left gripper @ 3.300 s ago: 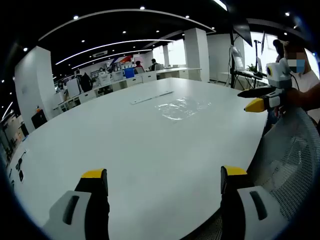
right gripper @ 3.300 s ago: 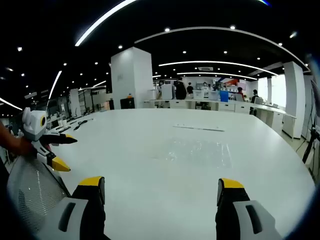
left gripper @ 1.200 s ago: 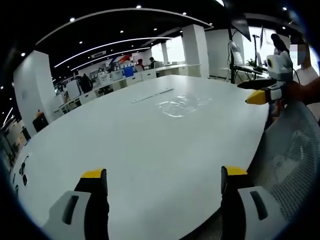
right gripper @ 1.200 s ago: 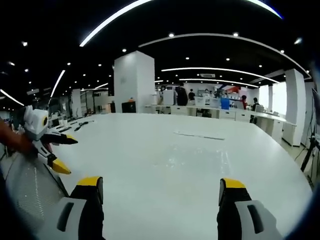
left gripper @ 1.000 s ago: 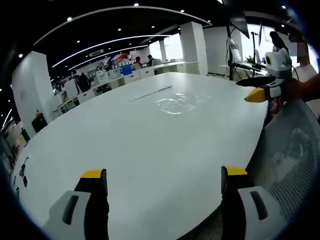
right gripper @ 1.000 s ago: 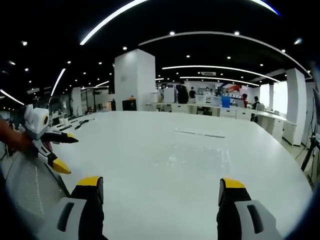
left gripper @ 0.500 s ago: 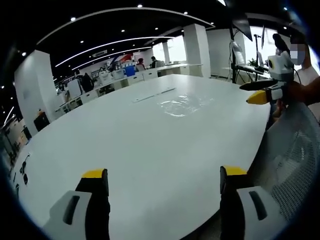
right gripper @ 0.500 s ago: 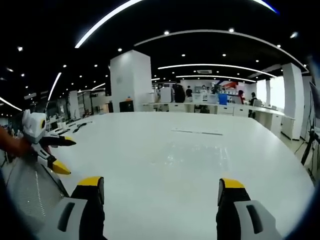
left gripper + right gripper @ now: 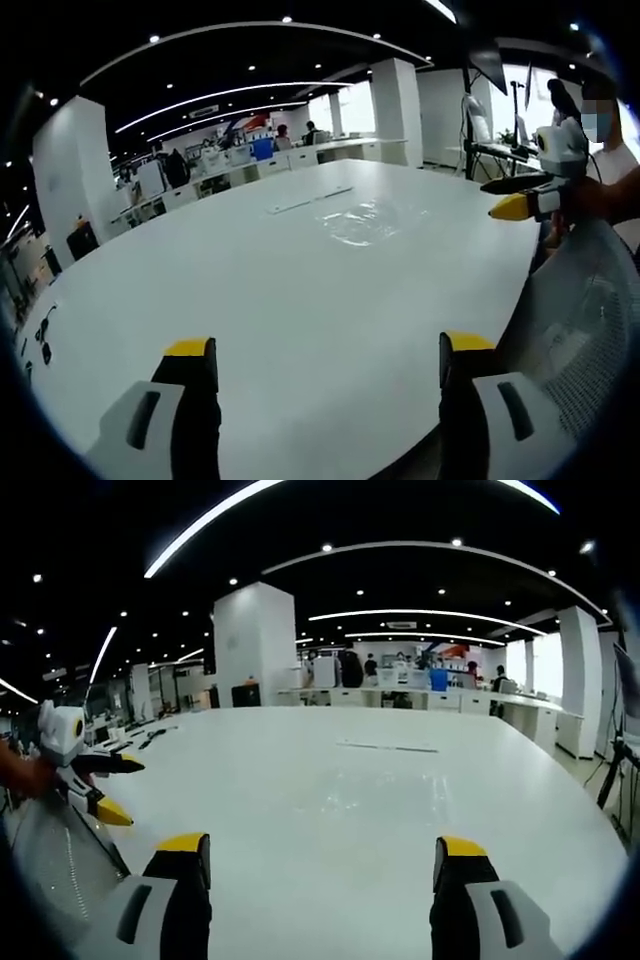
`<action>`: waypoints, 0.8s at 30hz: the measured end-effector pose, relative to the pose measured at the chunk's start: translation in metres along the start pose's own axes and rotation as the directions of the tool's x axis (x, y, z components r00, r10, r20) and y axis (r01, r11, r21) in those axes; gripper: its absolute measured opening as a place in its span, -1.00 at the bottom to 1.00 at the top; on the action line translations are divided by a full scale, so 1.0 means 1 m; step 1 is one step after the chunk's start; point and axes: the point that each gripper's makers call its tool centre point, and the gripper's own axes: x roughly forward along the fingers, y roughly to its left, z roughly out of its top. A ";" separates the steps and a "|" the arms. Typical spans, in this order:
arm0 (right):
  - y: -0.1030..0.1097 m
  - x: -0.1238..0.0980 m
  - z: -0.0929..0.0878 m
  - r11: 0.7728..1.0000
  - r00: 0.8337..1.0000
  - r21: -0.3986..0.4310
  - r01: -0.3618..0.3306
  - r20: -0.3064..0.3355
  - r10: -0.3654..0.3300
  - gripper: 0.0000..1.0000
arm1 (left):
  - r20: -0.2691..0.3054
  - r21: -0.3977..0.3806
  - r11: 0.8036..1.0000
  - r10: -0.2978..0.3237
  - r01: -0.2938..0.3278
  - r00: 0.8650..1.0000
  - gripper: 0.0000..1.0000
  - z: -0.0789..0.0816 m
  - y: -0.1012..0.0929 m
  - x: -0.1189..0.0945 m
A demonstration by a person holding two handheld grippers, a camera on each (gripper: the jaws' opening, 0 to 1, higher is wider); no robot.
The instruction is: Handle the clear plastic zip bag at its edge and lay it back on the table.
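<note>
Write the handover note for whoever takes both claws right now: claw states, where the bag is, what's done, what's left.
Left claw: open, empty, hovering over the near part of the white table.
Right claw: open, empty, also held above the table.
Clear zip bag: flat on the table, far from both claws, with a thin white strip lying beyond it.
Done: nothing visible; bag not gripped.
Left: reach out, take the bag by its edge, lift, lay it back down.

Tongs: grey-white bodies, black jaws, yellow tips; white sleeve.
</note>
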 end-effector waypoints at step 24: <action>0.007 0.034 0.045 0.987 0.993 -0.108 -0.119 0.012 0.121 0.62 | 0.016 0.101 0.994 -0.053 0.051 0.998 0.81 0.039 -0.003 0.020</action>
